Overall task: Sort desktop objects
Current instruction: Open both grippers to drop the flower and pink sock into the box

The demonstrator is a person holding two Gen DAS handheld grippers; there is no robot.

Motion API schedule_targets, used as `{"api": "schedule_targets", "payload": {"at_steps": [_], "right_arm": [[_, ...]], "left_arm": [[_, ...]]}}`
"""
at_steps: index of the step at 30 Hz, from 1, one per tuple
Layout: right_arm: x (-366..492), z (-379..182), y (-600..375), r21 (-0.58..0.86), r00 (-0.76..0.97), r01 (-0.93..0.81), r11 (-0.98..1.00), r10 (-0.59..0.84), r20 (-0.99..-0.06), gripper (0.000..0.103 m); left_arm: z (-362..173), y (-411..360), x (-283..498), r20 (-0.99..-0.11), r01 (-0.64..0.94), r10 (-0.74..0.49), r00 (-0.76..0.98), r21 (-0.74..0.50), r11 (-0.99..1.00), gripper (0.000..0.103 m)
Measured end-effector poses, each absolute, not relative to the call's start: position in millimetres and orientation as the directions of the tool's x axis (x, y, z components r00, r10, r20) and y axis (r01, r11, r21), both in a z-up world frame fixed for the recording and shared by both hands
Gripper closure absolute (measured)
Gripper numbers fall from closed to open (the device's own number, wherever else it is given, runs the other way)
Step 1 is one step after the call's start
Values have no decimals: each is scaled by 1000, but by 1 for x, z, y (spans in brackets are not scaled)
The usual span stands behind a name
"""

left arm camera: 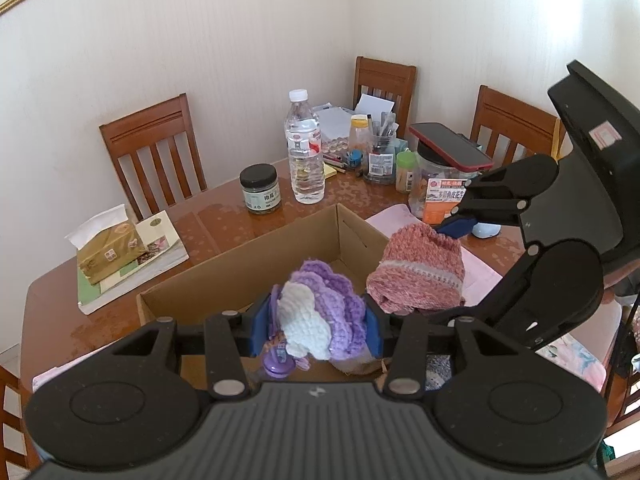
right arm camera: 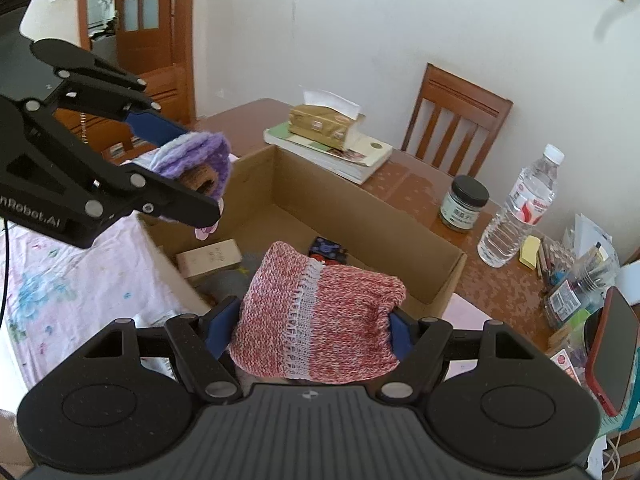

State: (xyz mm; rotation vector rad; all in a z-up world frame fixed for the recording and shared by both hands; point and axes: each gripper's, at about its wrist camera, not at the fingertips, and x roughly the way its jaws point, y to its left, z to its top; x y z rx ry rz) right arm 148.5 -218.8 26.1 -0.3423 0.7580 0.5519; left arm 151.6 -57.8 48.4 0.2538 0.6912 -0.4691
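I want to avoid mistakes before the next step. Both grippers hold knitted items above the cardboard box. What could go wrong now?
1. The purple and white knit is soft, and a small charm hangs below the left gripper; it may snag on the cardboard box edge.
2. The pink knit in the right gripper droops forward and could slip out outside the box.
3. The two grippers are close together and may bump.

Two black hand-held grippers [left arm camera: 314, 330] [right arm camera: 308, 330], two knitted pieces, one purple-and-white [left arm camera: 320, 316] and one pink-and-red [right arm camera: 320, 316], one open brown cardboard box [left arm camera: 248, 264], three brown wooden chairs [left arm camera: 154, 152] [left arm camera: 384, 80] [left arm camera: 514, 124], one clear plastic water bottle [left arm camera: 304, 148], one black-lidded glass jar [left arm camera: 260, 188], one red-cased phone [left arm camera: 450, 146], one tissue pack [left arm camera: 110, 248]
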Motion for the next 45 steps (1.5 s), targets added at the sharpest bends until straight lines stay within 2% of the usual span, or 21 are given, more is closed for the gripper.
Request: {"api": "schedule_targets", "payload": {"at_steps": [9, 12, 14, 15, 16, 25, 27, 31, 35, 45], "right_arm": [[173, 15, -218, -106, 583, -570, 815, 311, -750, 24], [177, 12, -218, -106, 578, -571, 814, 307, -756, 24], [180, 11, -219, -109, 576, -571, 813, 303, -759, 24], [182, 10, -219, -109, 575, -570, 814, 301, -760, 24], [183, 9, -219, -108, 574, -569, 815, 300, -762, 24], [199, -1, -214, -102, 557, -574, 812, 296, -776, 23], [202, -3, -212, -111, 565, -567, 816, 288, -773, 19], [205, -6, -209, -126, 575, -559, 820, 273, -771, 4], [203, -8, -207, -125, 572, -563, 817, 276, -772, 0], [187, -7, -210, -139, 571, -571, 809, 270, -775, 0]], "left_arm": [[34, -66, 177, -689, 507, -338, 642, 50, 861, 58], [29, -67, 184, -699, 506, -331, 634, 51, 861, 55], [26, -68, 188, -710, 506, -321, 626, 57, 861, 37], [24, -68, 190, -710, 500, -314, 630, 61, 864, 23], [23, -67, 190, -706, 491, -305, 639, 69, 868, 19], [16, -63, 184, -735, 513, -282, 617, 104, 852, 18], [16, -62, 181, -735, 517, -278, 618, 113, 849, 18], [16, -59, 177, -737, 520, -277, 616, 117, 846, 14], [14, -59, 175, -743, 523, -273, 611, 121, 844, 11], [12, -59, 165, -755, 534, -270, 598, 124, 837, 10]]}}
